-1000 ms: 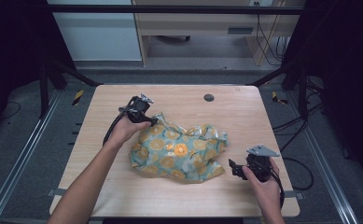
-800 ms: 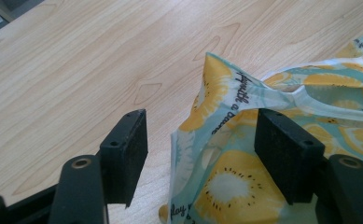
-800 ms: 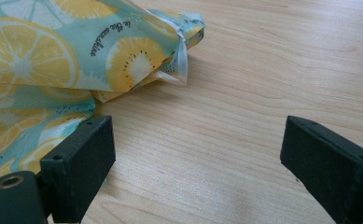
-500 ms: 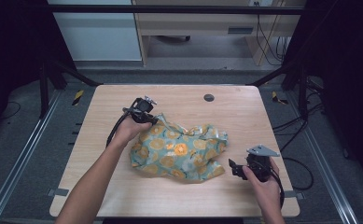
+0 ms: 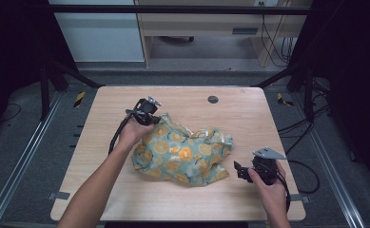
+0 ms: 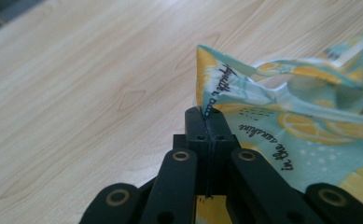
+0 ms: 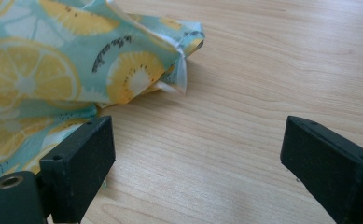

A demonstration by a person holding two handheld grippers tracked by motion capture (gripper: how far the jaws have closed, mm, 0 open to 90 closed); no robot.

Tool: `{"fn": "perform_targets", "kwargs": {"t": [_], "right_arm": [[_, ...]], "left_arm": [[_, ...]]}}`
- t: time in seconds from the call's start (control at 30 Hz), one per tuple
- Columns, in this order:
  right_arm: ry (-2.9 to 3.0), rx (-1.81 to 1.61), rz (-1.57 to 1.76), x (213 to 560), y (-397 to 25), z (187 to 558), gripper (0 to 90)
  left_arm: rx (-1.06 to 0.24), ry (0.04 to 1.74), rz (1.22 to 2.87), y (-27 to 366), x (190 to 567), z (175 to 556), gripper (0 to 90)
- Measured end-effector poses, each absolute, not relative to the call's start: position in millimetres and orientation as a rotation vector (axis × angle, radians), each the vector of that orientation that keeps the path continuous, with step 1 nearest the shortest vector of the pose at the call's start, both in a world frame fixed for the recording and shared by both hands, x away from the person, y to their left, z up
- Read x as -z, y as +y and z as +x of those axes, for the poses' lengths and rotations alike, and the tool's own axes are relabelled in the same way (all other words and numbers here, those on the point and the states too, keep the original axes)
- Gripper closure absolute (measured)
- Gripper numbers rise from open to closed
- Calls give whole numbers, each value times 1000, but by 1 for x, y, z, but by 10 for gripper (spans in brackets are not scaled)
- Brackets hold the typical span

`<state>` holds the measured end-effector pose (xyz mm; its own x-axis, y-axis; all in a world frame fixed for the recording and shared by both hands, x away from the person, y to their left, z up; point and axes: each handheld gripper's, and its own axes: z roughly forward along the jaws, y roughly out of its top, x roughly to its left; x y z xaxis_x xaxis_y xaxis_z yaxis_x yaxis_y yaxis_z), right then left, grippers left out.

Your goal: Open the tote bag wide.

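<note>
A crumpled teal cloth with lemon slices point(image 5: 185, 152) lies on the middle of the wooden table point(image 5: 249, 118). My left gripper point(image 5: 150, 115) is at the cloth's far left corner and is shut on that corner point(image 6: 206, 100), which sticks up between the closed jaws point(image 6: 208, 126). My right gripper point(image 5: 239, 171) rests near the cloth's near right edge, jaws wide open with bare table between them point(image 7: 193, 154). A folded cloth corner point(image 7: 181, 51) lies just ahead of the right gripper's jaws, apart from them.
A small dark round disc point(image 5: 213, 99) sits near the table's far edge. Bare wood surrounds the cloth on all sides. Metal frame rails point(image 5: 25, 156) run along both sides of the table, and cables point(image 5: 306, 166) trail off its right edge.
The left gripper has drawn the cloth corner slightly further away and to the right. The right gripper has stayed in place, still open.
</note>
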<state>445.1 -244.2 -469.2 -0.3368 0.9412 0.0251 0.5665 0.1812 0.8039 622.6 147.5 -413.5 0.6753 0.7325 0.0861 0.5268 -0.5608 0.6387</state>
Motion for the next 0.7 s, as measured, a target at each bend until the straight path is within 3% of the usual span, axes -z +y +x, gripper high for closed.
{"fn": "perform_targets", "kwargs": {"t": [0.23,0.47,0.7], "right_arm": [[1955,-1040,1376,455,-243,446,108],[1956,-1099,1266,417,-229,468,181],[2025,-1075,1135,388,-206,495,507]], "left_arm": [[-476,858,2175,157,383,576,900],[-441,802,2109,165,367,544,900],[-422,748,2111,173,363,517,900]]}}
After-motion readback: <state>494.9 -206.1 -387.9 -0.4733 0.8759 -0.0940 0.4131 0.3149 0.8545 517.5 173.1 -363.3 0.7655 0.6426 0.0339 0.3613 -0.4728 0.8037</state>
